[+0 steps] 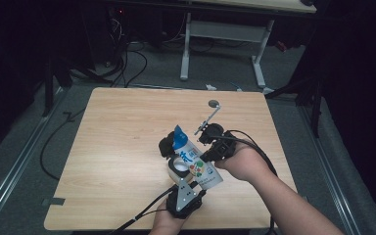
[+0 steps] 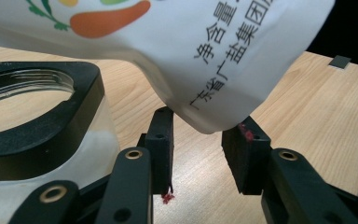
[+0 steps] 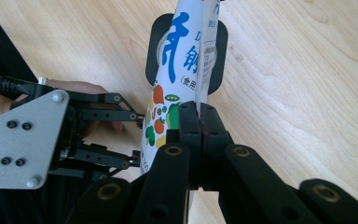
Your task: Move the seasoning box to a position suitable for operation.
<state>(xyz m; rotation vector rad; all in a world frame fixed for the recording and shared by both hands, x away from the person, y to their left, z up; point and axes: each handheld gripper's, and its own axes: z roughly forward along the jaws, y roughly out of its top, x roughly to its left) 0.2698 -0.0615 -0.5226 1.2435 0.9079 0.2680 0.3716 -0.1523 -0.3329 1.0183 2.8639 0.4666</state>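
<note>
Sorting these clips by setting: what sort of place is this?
Probably a lab or workshop, not a kitchen: a bare wooden table in a dark room, loose cables on the grey floor, and an adjustable workbench behind.

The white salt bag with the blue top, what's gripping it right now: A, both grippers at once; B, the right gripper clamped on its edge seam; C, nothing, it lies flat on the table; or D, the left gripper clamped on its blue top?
B: in the right gripper view the right gripper has its jaws shut on the salt bag's edge seam, while the left gripper sits open under the bag's corner.
</note>
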